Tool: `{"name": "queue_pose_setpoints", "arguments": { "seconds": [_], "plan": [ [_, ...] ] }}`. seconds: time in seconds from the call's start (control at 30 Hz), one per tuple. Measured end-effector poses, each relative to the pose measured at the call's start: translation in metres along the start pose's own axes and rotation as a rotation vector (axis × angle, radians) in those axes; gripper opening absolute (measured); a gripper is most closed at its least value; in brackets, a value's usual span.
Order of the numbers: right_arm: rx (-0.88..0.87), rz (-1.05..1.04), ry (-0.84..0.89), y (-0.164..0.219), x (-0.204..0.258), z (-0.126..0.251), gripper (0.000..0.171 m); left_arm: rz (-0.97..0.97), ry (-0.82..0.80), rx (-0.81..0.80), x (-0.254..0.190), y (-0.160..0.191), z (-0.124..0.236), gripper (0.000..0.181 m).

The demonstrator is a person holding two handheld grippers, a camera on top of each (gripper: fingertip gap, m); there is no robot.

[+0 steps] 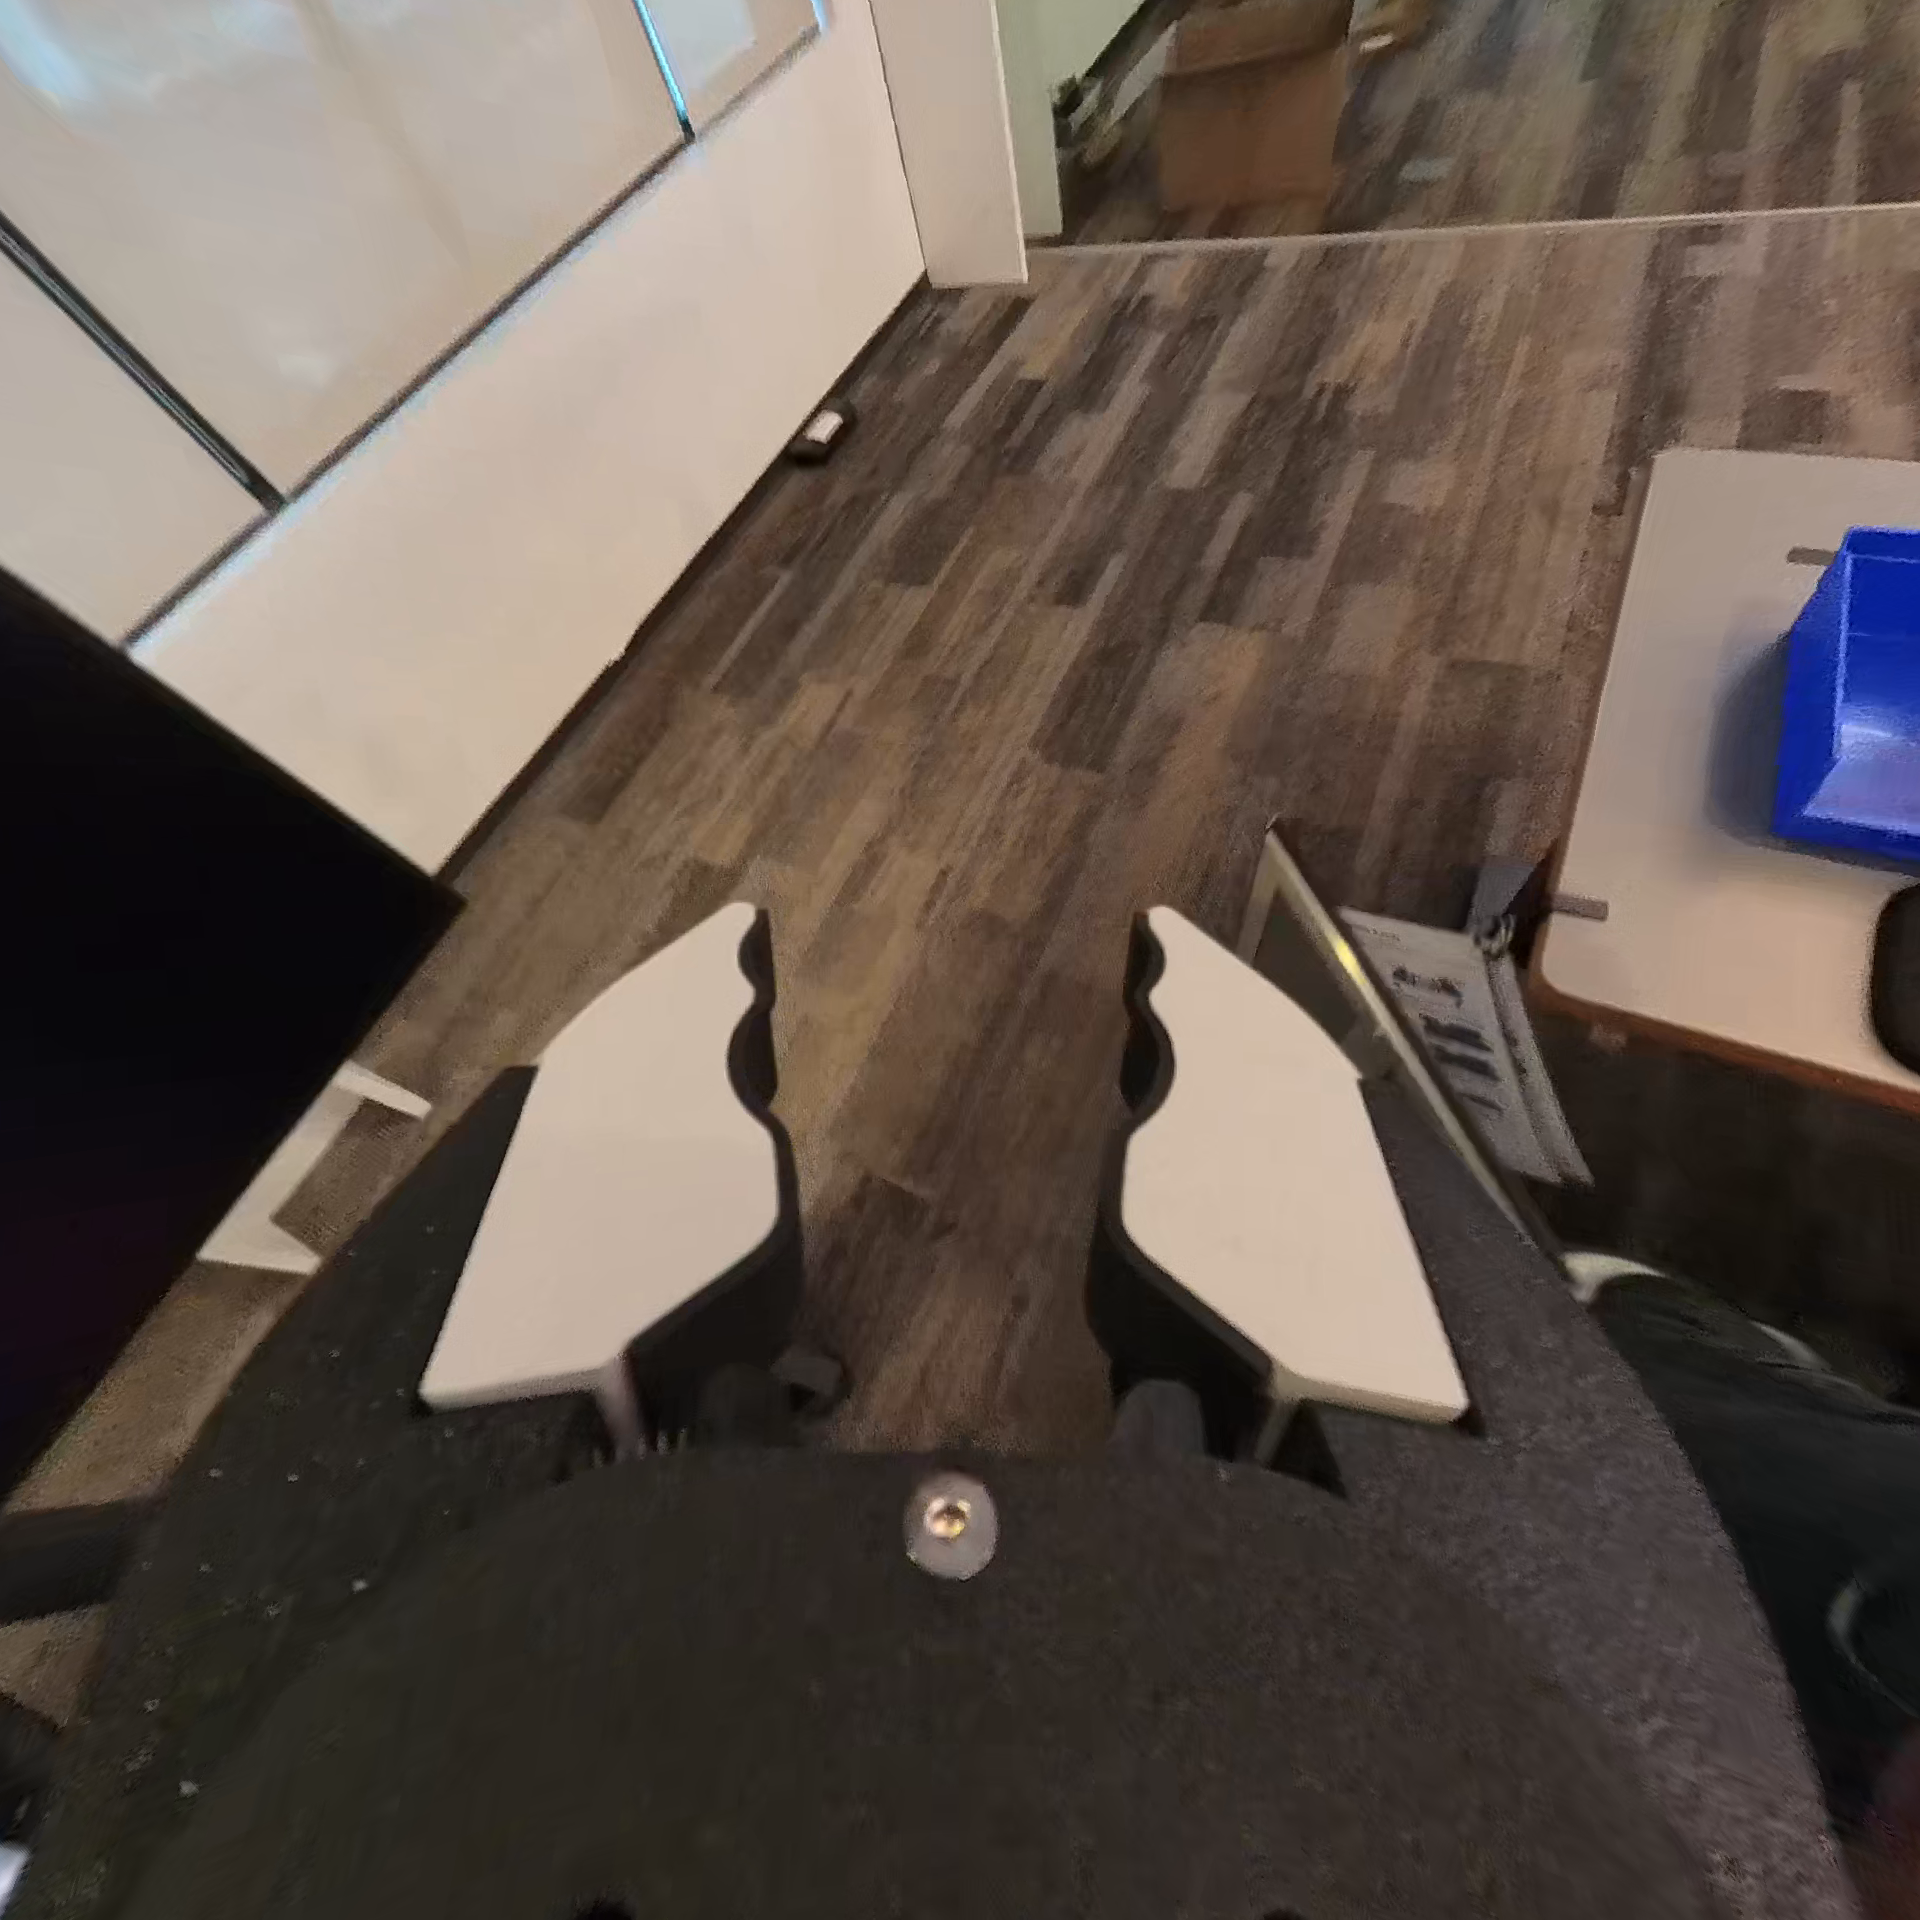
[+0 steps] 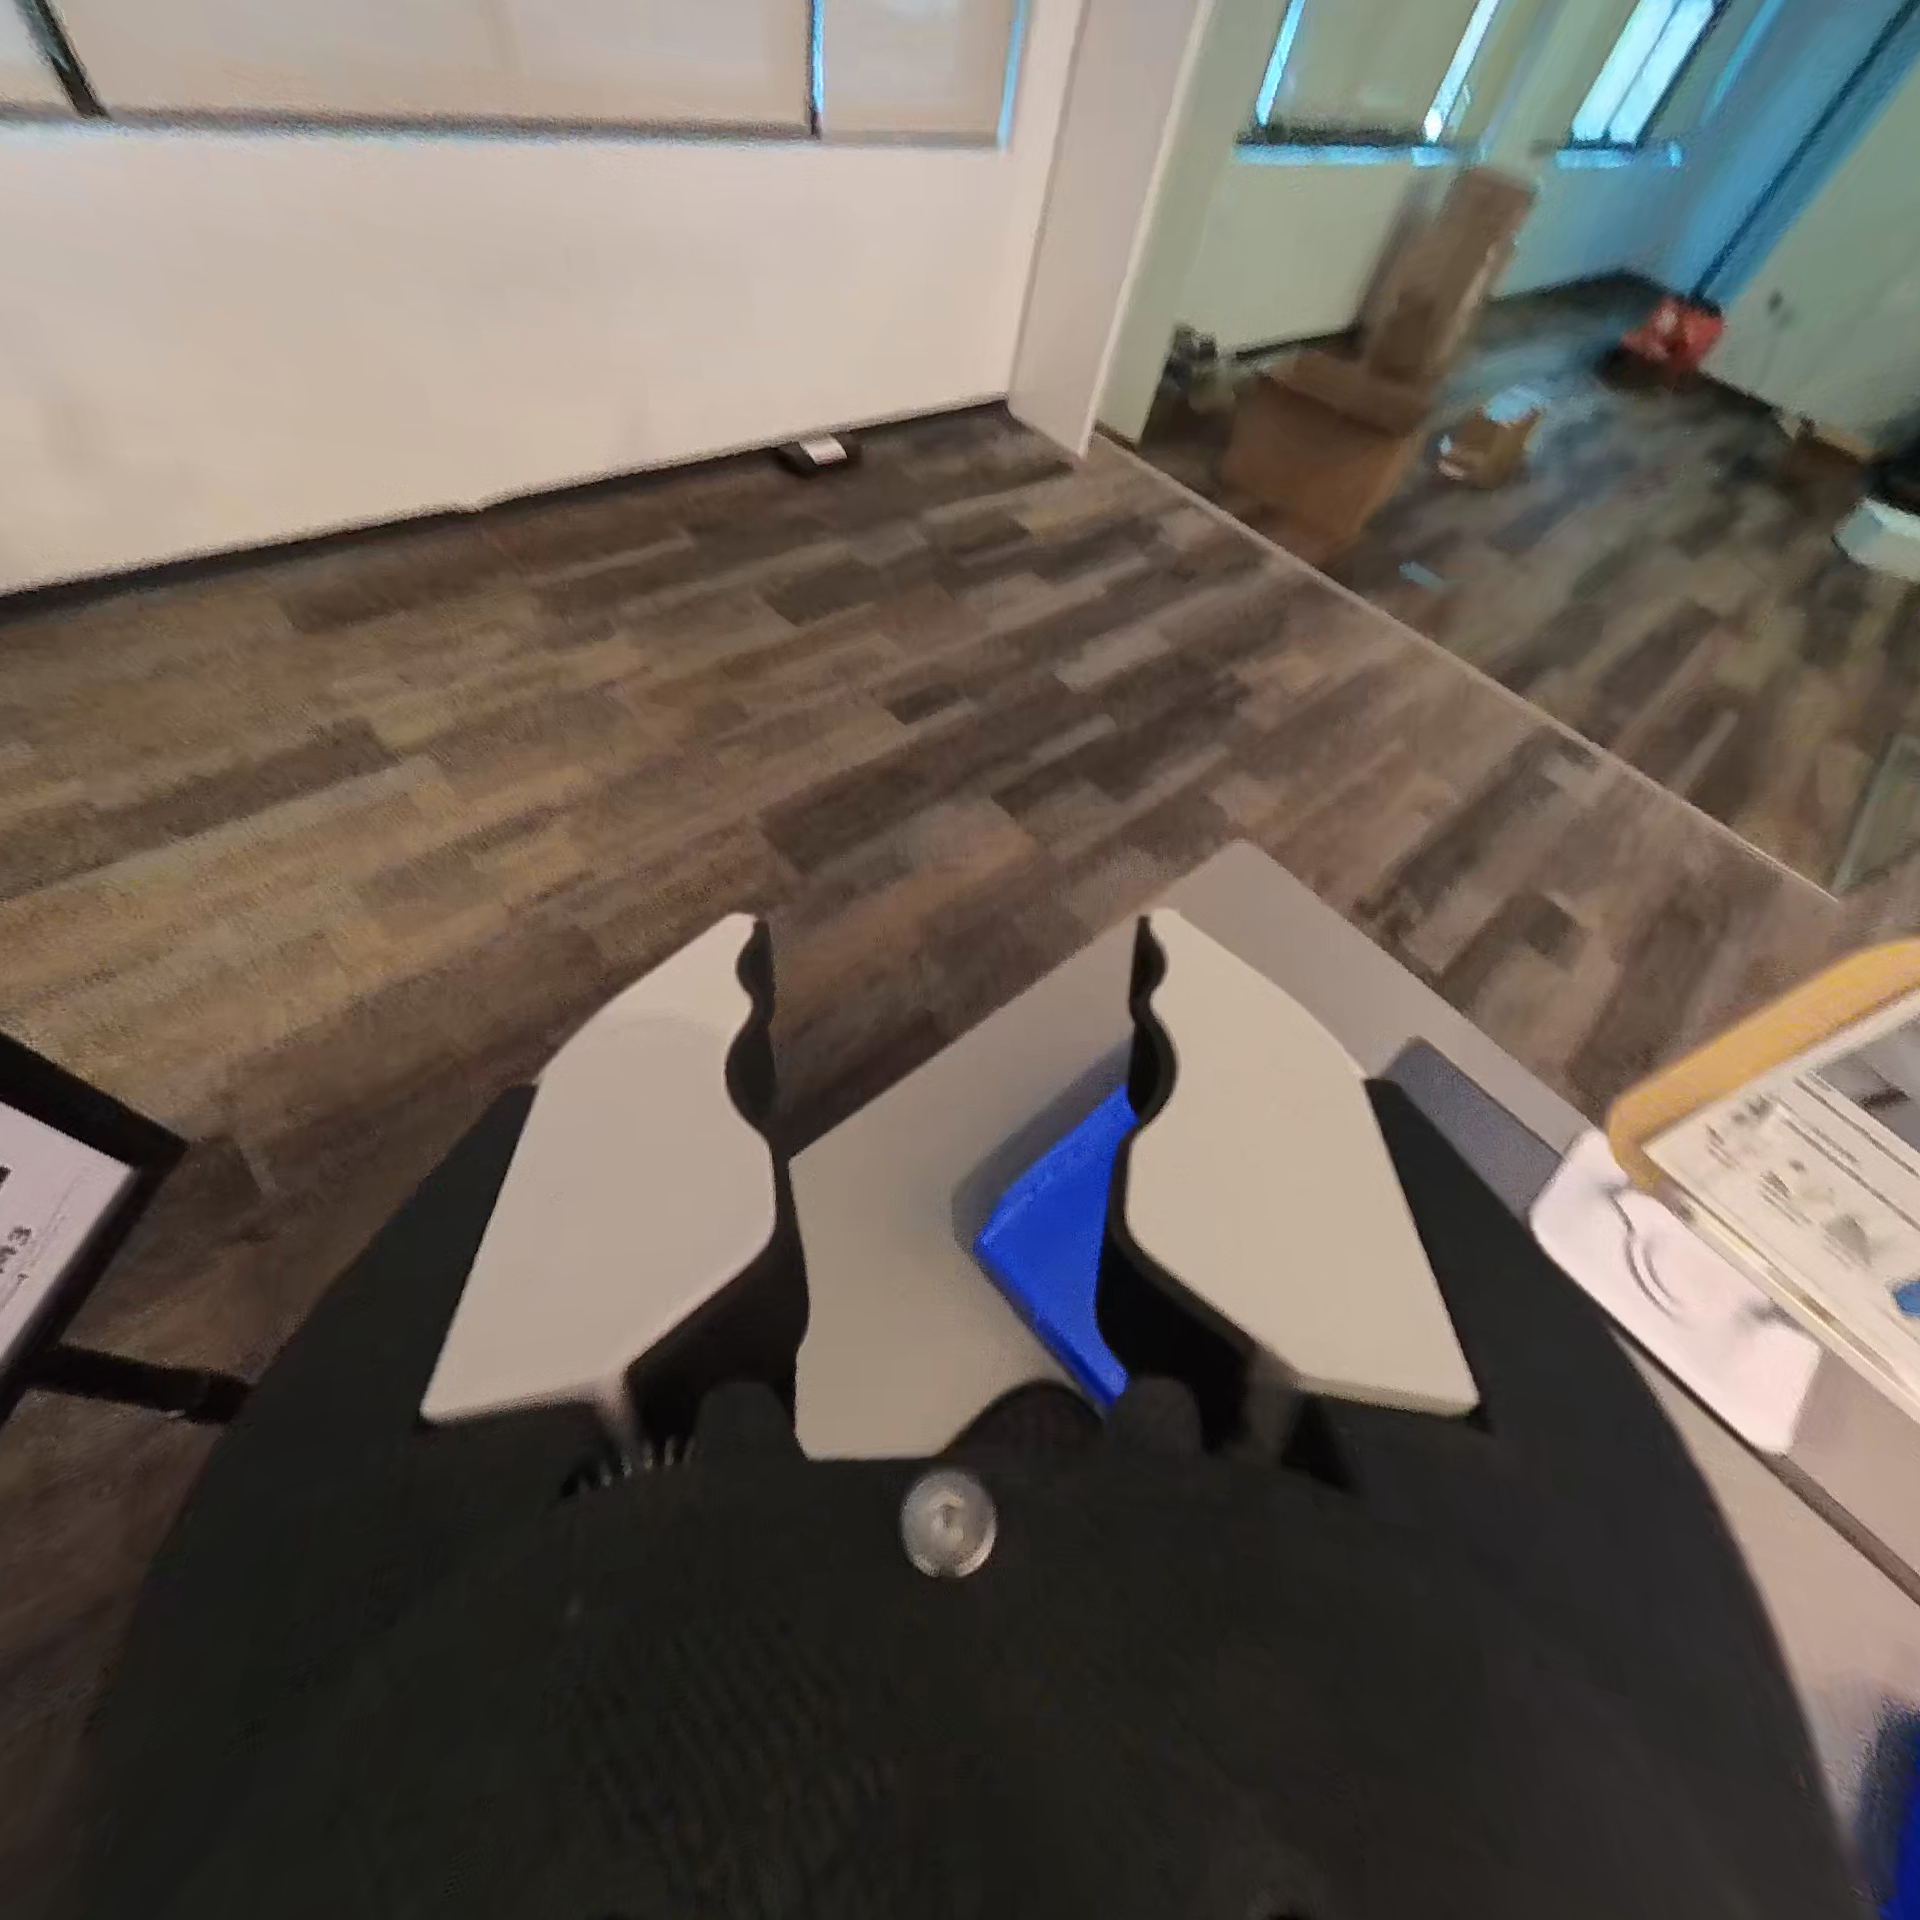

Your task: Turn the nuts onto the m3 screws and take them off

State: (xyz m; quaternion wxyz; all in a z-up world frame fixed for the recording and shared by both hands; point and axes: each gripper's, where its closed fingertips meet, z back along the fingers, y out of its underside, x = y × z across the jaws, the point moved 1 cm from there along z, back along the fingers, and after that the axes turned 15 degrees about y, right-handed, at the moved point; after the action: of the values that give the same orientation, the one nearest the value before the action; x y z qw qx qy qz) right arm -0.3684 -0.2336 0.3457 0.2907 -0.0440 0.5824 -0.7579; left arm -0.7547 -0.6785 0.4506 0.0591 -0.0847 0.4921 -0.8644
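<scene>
Left tool (image 1: pixel 951 925) apart, empty, over floor. Right tool (image 2: pixel 951 930) apart, empty, above worktop (image 2: pixel 894 1247). Nuts, screws not visible; maybe in blue bin (image 1: pixel 1860 696), right edge. Probably tiny, light, slippery: pinch by tips, across nut flats.

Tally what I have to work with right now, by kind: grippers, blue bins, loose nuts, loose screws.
Grippers: 2, the left gripper and the right gripper, both with jaws open and empty
Blue bin: 1, also seen between the right jaws, likely the same one
Loose nuts: 0 in view
Loose screws: 0 in view
Total: 3
</scene>
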Motion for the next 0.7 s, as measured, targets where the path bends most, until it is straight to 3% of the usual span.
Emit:
{"name": "queue_pose_setpoints", "arguments": {
  "seconds": [0.17,0.33,0.5,0.7],
  "plan": [
    [0.079,0.173,0.133,-0.018,0.048,0.010,0.070,0.042,0.061,0.039,0.067,0.048,0.016,0.064],
    [0.113,0.238,0.130,-0.028,0.119,0.004,0.068,0.013,0.104,0.012,0.107,0.070,-0.007,0.061],
    [0.073,0.237,0.109,-0.031,0.176,-0.005,0.066,0.002,0.184,0.002,0.146,0.067,-0.070,0.061],
    [0.047,0.221,0.191,-0.033,0.196,-0.038,0.068,-0.094,0.266,-0.060,0.192,0.031,-0.184,0.062]
  ]
}}
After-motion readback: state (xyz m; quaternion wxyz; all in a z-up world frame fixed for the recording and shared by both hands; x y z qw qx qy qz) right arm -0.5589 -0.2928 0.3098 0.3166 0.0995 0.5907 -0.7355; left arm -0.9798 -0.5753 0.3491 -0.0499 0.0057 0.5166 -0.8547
